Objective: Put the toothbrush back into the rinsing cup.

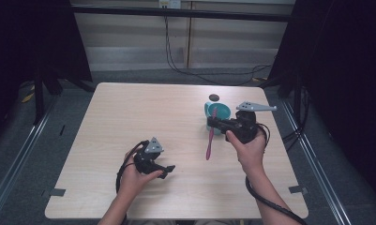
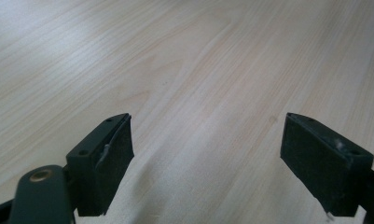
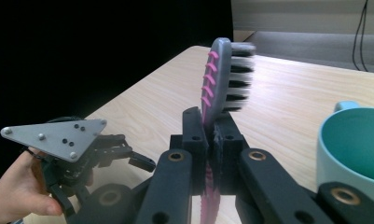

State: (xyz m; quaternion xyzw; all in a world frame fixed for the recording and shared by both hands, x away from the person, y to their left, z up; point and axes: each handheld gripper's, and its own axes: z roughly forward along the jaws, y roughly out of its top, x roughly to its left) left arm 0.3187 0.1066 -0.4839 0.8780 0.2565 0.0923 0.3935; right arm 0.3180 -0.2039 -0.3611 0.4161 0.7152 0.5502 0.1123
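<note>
we see right gripper pinching toothbrush mid-handle, jaws pressed on it, beside teal mug | brush held over table, head up in right gripper view | left gripper jaws spread, nothing between, low over bare wood near front-left | small dark object behind mug
</note>
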